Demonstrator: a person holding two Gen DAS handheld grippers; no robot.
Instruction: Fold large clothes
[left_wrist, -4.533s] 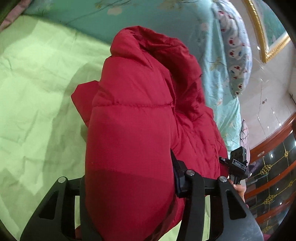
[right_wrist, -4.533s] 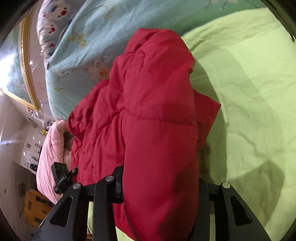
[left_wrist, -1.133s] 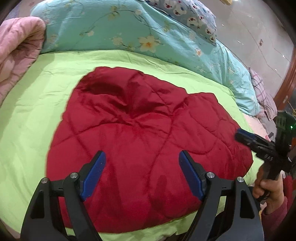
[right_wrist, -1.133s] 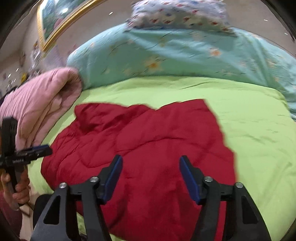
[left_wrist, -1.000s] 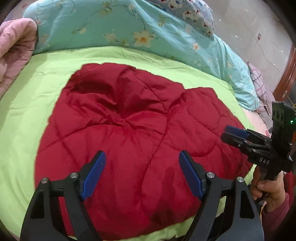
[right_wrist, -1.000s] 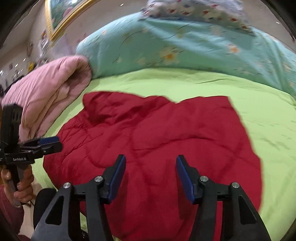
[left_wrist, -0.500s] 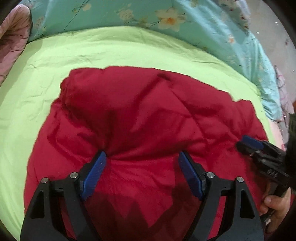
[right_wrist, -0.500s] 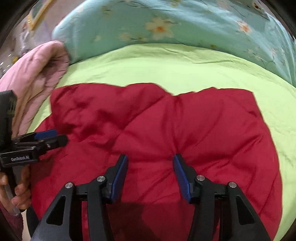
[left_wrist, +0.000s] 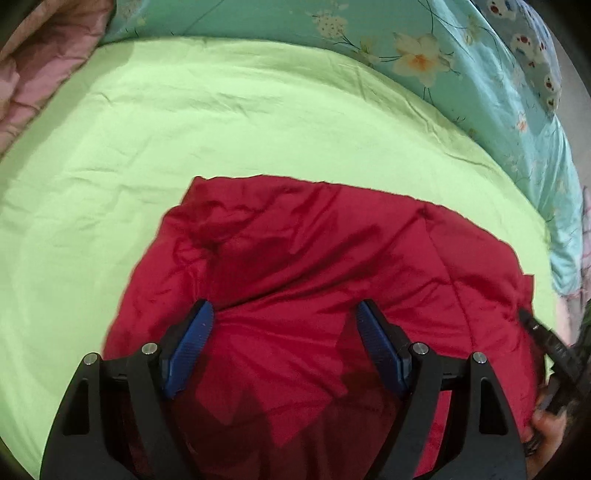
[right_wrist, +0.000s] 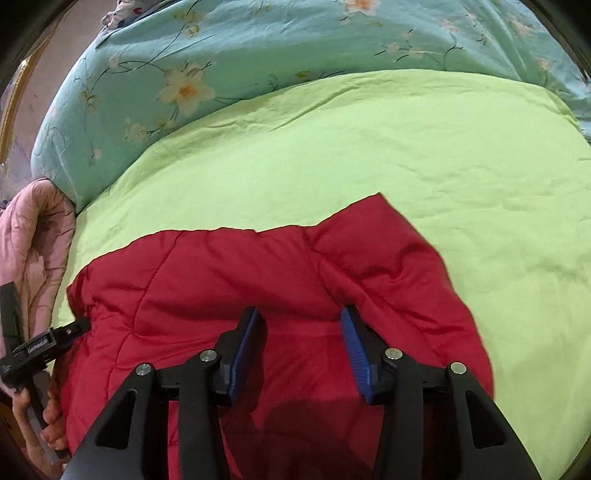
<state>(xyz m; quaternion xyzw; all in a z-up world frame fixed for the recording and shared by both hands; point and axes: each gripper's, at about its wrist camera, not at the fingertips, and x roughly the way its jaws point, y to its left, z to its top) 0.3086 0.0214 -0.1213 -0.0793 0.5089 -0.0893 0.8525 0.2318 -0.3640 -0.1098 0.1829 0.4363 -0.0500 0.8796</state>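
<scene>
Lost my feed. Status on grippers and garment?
Left gripper open over red quilted jacket. Right gripper closing, jacket fabric between pads. Jacket lies on green bedsheet. Nothing in the way.

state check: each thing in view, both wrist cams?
red padded jacket: lying bunched on the sheet, not lifted
left gripper: open wide, over the jacket
right gripper: jaws have just been closing, jacket fabric between them
green sheet: spread out, wrinkled
pink quilt: piled at the edge
</scene>
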